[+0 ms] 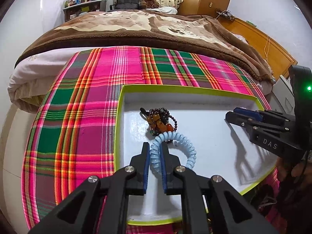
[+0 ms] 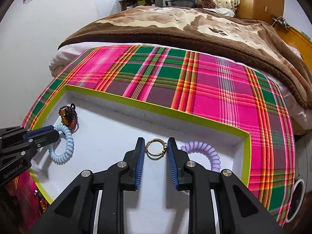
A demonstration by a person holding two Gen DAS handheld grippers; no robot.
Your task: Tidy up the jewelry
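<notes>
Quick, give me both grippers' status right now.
Left gripper: shut on the blue spiral bracelet in the tray.
Right gripper: fingers either side of the gold ring; whether it grips cannot be told.

A glossy gold metal ring [image 2: 156,147] lies on the matt white paperboard tray [image 2: 117,136]. The blue coil band [image 1: 171,148] looks like smooth shiny plastic. Woven plaid cloth [image 1: 87,101] and a fuzzy brown blanket [image 1: 136,31] lie behind.
</notes>
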